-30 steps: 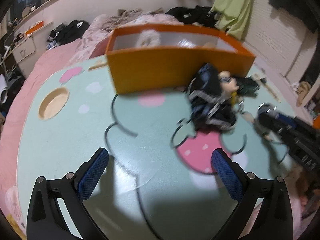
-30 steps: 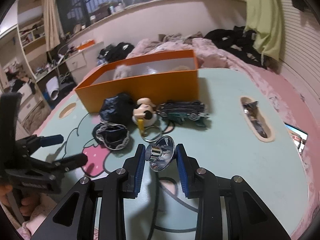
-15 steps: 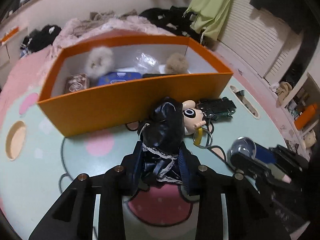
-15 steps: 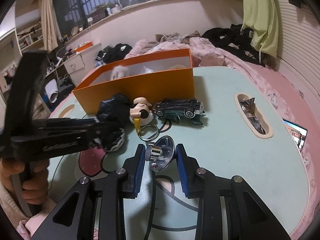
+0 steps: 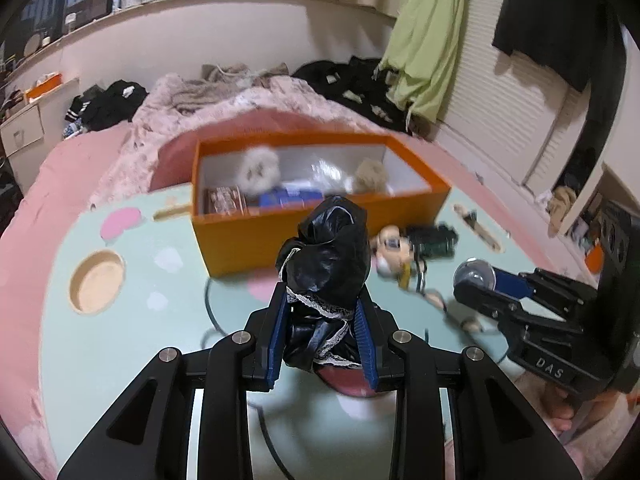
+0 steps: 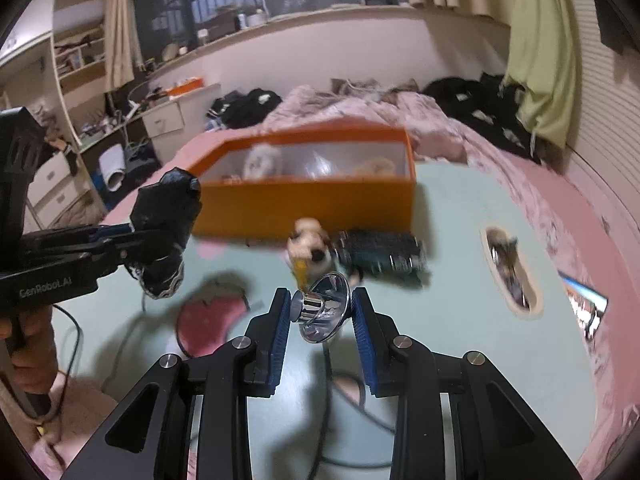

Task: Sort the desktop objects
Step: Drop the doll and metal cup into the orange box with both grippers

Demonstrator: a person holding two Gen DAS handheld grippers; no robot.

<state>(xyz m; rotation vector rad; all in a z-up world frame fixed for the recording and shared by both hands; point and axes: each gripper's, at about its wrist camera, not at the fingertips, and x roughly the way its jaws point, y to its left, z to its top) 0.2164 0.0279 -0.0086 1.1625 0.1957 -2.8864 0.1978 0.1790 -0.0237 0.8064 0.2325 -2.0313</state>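
2 jaws clamp loads: left gripper black bundle, right gripper chrome funnel.

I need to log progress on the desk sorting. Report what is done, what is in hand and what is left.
Done: the orange box already holds two fluffy pompoms, a small card box and a blue item. In hand: the left gripper is shut on the black lace-trimmed bundle, lifted off the table; the right gripper is shut on the shiny metal funnel. Left: the dog keychain and the toy car lie in front of the box.
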